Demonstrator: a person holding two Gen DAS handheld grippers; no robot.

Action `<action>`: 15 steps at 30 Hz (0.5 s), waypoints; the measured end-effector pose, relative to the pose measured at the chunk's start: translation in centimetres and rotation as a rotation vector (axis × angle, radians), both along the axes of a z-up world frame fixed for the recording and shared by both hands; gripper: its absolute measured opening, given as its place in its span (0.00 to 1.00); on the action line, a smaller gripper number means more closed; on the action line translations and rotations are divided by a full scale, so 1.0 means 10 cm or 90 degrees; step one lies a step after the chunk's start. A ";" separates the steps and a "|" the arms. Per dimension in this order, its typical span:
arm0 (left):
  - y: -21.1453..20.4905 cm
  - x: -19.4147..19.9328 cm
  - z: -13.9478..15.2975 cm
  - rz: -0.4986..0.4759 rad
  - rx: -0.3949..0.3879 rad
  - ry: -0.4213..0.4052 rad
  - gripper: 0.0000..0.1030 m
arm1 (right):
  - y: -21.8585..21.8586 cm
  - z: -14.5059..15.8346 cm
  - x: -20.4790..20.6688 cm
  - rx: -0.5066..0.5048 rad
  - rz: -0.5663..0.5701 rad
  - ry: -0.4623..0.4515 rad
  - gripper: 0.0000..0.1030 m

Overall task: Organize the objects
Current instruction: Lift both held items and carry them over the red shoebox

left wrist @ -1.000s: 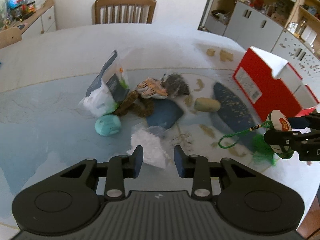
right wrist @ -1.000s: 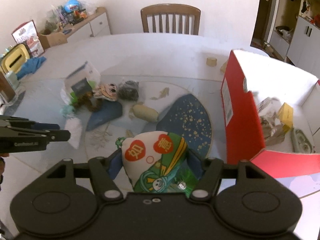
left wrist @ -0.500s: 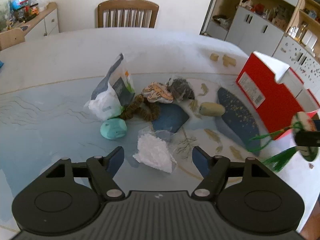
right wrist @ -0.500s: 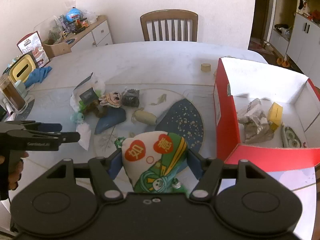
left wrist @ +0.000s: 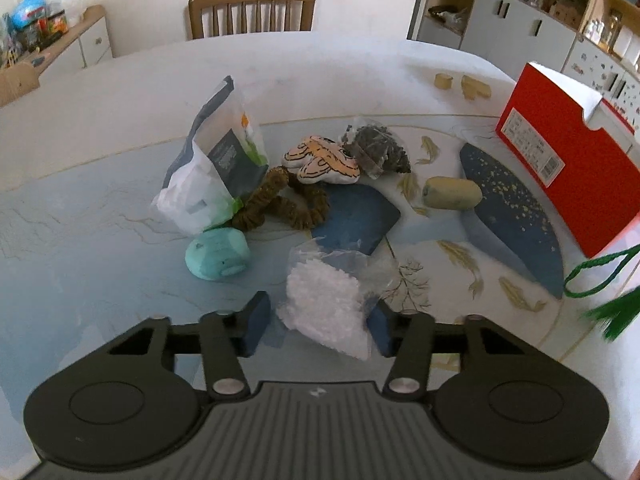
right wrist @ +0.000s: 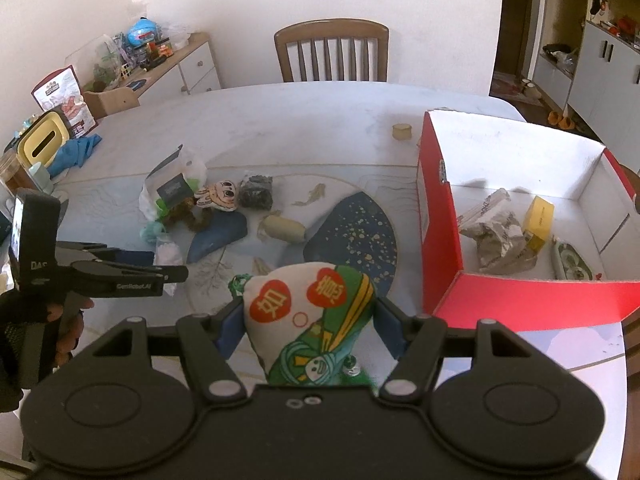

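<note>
Two grips: my right fingers [right wrist: 306, 330] pinch the pouch [right wrist: 310, 320] for the box [right wrist: 516, 304]; left fingers [left wrist: 316, 322], just closing, straddle the bag [left wrist: 326, 304], maybe touching.

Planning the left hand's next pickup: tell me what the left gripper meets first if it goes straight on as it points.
Most likely the clear bag of white granules, already between the left gripper's fingers, which have just been closing; contact is unclear.

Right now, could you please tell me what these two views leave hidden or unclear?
- Left wrist view: the left hand-held gripper straddles the clear bag of white bits; pad contact is unclear.
- Left wrist view: the red box shows only its outer wall.
- Right wrist view: the gripper body hides the embroidered pouch's lower end.
</note>
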State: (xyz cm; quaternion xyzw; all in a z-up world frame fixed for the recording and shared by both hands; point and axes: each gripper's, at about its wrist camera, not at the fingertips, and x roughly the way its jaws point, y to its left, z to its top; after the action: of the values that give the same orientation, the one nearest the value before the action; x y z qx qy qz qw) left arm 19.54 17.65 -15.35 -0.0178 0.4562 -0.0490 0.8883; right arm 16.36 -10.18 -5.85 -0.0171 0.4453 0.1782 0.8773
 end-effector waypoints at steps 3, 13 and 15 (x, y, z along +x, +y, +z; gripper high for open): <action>-0.01 -0.02 0.02 -0.011 0.005 -0.012 0.32 | 0.00 0.00 -0.01 0.000 -0.001 -0.001 0.65; -0.06 -0.08 0.22 -0.021 -0.018 0.001 0.29 | -0.03 0.10 0.00 0.003 0.003 -0.008 0.64; -0.08 -0.10 0.33 -0.028 -0.030 -0.001 0.29 | -0.06 0.15 0.00 0.006 0.003 -0.012 0.64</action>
State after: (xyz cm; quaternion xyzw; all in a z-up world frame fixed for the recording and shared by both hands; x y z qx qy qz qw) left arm 18.58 16.88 -12.00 -0.0284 0.4544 -0.0793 0.8868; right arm 16.40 -10.74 -4.39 -0.0157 0.4359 0.1821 0.8812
